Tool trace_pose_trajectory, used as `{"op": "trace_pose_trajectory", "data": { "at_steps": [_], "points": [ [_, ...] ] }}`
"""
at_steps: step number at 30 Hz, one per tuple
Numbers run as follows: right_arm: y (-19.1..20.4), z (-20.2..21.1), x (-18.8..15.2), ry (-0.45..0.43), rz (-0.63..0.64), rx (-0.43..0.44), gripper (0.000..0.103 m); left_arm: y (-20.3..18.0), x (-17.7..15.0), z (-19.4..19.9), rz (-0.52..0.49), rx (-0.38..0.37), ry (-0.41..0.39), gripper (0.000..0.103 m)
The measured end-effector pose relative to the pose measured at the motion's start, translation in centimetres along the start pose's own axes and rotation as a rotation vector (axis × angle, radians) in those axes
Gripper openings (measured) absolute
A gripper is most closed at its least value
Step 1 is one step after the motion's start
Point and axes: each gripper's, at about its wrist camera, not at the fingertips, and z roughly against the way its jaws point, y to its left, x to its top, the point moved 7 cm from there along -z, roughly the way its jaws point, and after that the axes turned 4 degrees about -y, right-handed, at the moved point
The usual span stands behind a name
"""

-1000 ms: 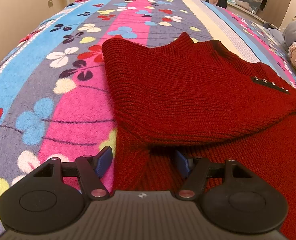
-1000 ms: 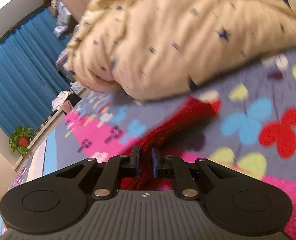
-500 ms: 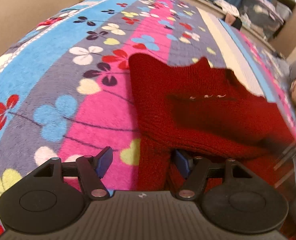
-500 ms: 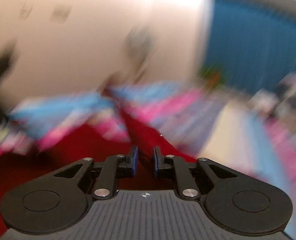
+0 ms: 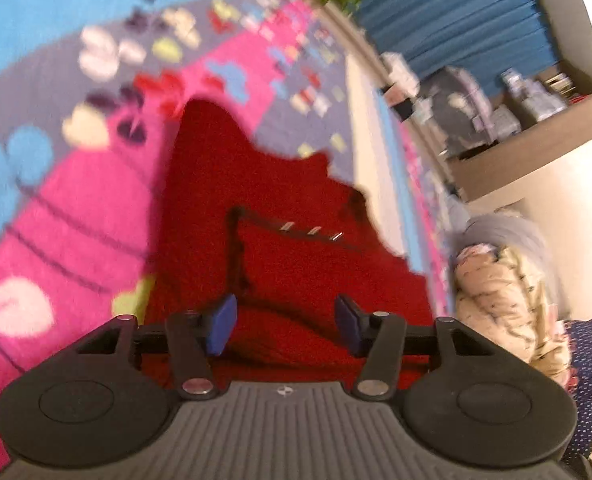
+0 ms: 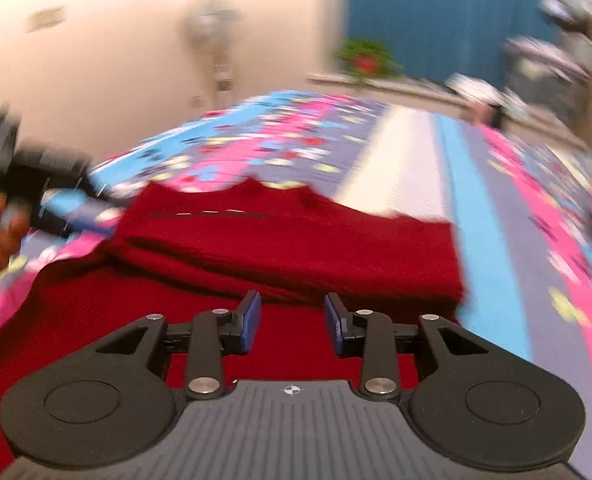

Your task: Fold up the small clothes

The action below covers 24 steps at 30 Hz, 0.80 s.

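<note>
A dark red knitted sweater (image 5: 296, 240) lies partly folded on the flowered bedspread (image 5: 76, 208), a dark tab with small metal studs (image 5: 311, 230) on its upper layer. My left gripper (image 5: 282, 326) is open and empty, just above the sweater's near part. In the right wrist view the sweater (image 6: 296, 240) lies in folded layers ahead. My right gripper (image 6: 292, 322) is open and empty over its near red fabric. The left gripper and the hand holding it (image 6: 28, 184) show at the left edge. Both views are blurred.
A cream patterned quilt (image 5: 503, 296) is bunched at the bed's right side. Blue curtains (image 6: 427, 16), a potted plant (image 6: 365, 58) and a shelf with clutter (image 5: 515, 112) stand beyond the bed. A beige wall (image 6: 116, 60) lies to the left.
My right gripper has opened and let go of the red fabric it held, after swinging it over the sweater. My left gripper has lifted off the sweater and turned right.
</note>
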Motion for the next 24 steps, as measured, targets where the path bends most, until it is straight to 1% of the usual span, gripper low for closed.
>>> {"op": "trace_pose_trajectory", "data": {
  "at_steps": [1,3,4,6,7,8,9,11,12,13,14,15,17,18,19,20,22,23,24],
  "points": [
    [-1.2,1.2,-0.6,-0.008,-0.051,-0.024,0.037,0.2,-0.3,-0.7,0.005,0.011,0.007,0.059],
    [-3.4,3.0,-1.9,-0.028,-0.147,-0.065,0.037,0.4,0.1,-1.5,0.017,0.012,-0.007,0.059],
    [-4.5,3.1,-2.7,-0.023,-0.193,-0.087,0.037,0.4,0.4,-1.9,0.027,0.015,-0.023,0.060],
    [-6.0,2.0,-4.2,0.026,-0.235,-0.138,0.037,0.1,0.6,-2.5,0.030,0.014,-0.046,0.059],
    [-6.5,1.4,-4.7,0.043,-0.236,-0.158,0.037,-0.1,0.7,-2.7,0.013,0.009,-0.061,0.052],
    [-6.7,0.9,-5.1,0.057,-0.232,-0.168,0.037,-0.2,0.8,-3.0,-0.016,0.010,-0.073,0.016],
    [-7.1,0.3,-5.6,0.081,-0.230,-0.175,0.037,-0.3,0.9,-3.1,-0.058,0.023,-0.084,0.011],
    [-7.7,-0.7,-6.2,0.123,-0.245,-0.208,0.037,-0.8,1.4,-1.6,-0.116,0.019,-0.154,0.010],
    [-8.1,-1.1,-6.5,0.137,-0.262,-0.223,0.037,-1.3,1.9,-0.5,-0.153,0.024,-0.213,0.010],
    [-8.3,-1.3,-6.8,0.153,-0.277,-0.229,0.037,-1.6,2.1,0.2,-0.186,0.039,-0.250,0.010],
    [-8.4,-1.4,-7.1,0.172,-0.285,-0.229,0.037,-1.7,2.2,0.6,-0.214,0.069,-0.267,0.011],
    [-8.4,-1.6,-7.6,0.201,-0.282,-0.234,0.037,-1.3,2.2,0.2,-0.219,0.104,-0.258,0.011],
    [-8.5,-2.1,-8.9,0.278,-0.256,-0.267,0.038,-0.4,1.8,-0.7,-0.219,0.167,-0.216,0.015],
    [-8.6,-2.3,-9.4,0.290,-0.245,-0.274,0.039,-0.5,1.8,-0.5,-0.237,0.224,-0.237,0.015],
    [-8.3,-3.0,-9.0,0.287,-0.241,-0.274,0.040,-1.1,2.0,0.1,-0.269,0.247,-0.287,0.016],
    [-8.2,-3.0,-8.9,0.286,-0.238,-0.275,0.040,-1.7,2.0,0.9,-0.298,0.232,-0.320,0.020],
    [-8.1,-3.0,-8.9,0.284,-0.229,-0.279,0.041,-3.7,1.7,1.6,-0.368,0.164,-0.361,0.022],
    [-8.1,-3.3,-9.0,0.281,-0.229,-0.282,0.042,-4.2,1.1,1.2,-0.409,0.151,-0.347,0.024],
    [-8.1,-3.3,-8.9,0.277,-0.227,-0.284,0.042,-4.1,0.1,-0.1,-0.464,0.167,-0.276,0.028]
  ]
}}
